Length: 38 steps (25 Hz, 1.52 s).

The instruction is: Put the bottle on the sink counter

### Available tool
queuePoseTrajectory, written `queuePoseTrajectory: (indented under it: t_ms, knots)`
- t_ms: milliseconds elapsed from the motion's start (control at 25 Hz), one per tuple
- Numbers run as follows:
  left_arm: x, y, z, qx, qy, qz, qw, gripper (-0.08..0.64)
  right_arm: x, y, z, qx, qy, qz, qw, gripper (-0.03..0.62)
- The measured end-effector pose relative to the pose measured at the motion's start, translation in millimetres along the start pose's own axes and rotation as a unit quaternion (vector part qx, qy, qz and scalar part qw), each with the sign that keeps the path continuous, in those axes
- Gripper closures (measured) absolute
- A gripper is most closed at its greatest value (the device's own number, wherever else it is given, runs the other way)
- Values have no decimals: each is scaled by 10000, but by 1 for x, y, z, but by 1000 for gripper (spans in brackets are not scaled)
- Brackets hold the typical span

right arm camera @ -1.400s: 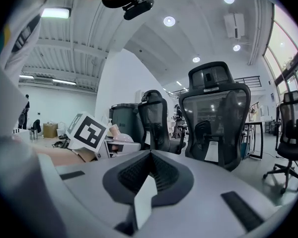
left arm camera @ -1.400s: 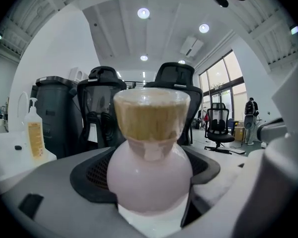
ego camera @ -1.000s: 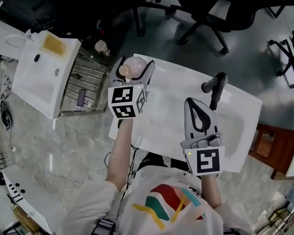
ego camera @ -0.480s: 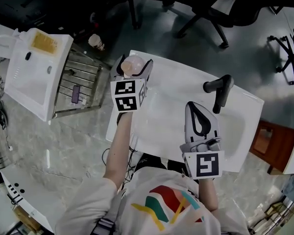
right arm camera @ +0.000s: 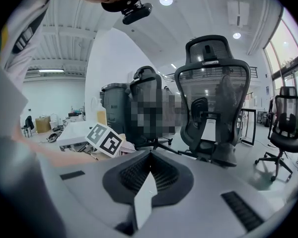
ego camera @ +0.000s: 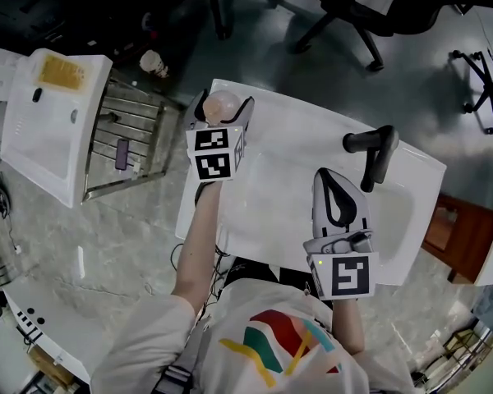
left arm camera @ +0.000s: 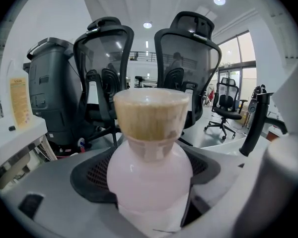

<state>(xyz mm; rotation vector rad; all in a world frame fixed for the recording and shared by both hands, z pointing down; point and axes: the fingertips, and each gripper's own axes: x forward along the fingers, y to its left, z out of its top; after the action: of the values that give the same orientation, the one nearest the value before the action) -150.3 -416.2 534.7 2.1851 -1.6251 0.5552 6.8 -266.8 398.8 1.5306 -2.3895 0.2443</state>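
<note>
Pink bottle (left arm camera: 150,172) stood upright between the jaws of the left claw (ego camera: 223,112), gripped at its body, above the desk's (ego camera: 296,138) left end, right claw (ego camera: 330,177) clenched empty over the basin (ego camera: 394,212).

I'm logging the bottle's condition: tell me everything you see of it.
The bottle has a rounded, glossy pale pink body and a wide tan cap. It stands upright, clamped between the left hand-held gripper's jaws, over the sink counter's left end. Whether its base touches the counter is hidden.
</note>
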Motion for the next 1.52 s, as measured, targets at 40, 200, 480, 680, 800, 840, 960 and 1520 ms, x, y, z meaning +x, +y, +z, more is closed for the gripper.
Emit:
queuePoseTrajectory:
  t_ms: [40, 200, 480, 680, 800, 840, 960, 1520]
  knots:
    - [2, 0, -2, 5, 34, -10, 10000, 135, 1, 0, 0, 7, -3, -9, 10000, 580]
    - [8, -1, -12, 55, 182, -41, 9998, 135, 4, 0, -3, 39, 48, -40, 10000, 580]
    - [12, -10, -18, 537, 322, -61, 9980, 135, 4, -6, -6, 63, 64, -116, 9999, 581]
    - [15, -12, -25, 783, 515, 9, 9956, 135, 7, -2, -7, 18, 69, -45, 10000, 580]
    - [18, -13, -27, 851, 634, 39, 9943, 135, 6, -1, -7, 19, 55, -33, 10000, 580]
    - [18, -13, -27, 852, 644, 48, 9943, 135, 5, -1, -8, 39, 69, -36, 10000, 580]
    - [18, -12, -27, 830, 666, 51, 9943, 135, 4, -2, -9, 70, 88, -36, 9999, 580]
    - [20, -13, -27, 814, 691, 145, 9942, 133, -2, -1, -9, 73, 69, 39, 9999, 580]
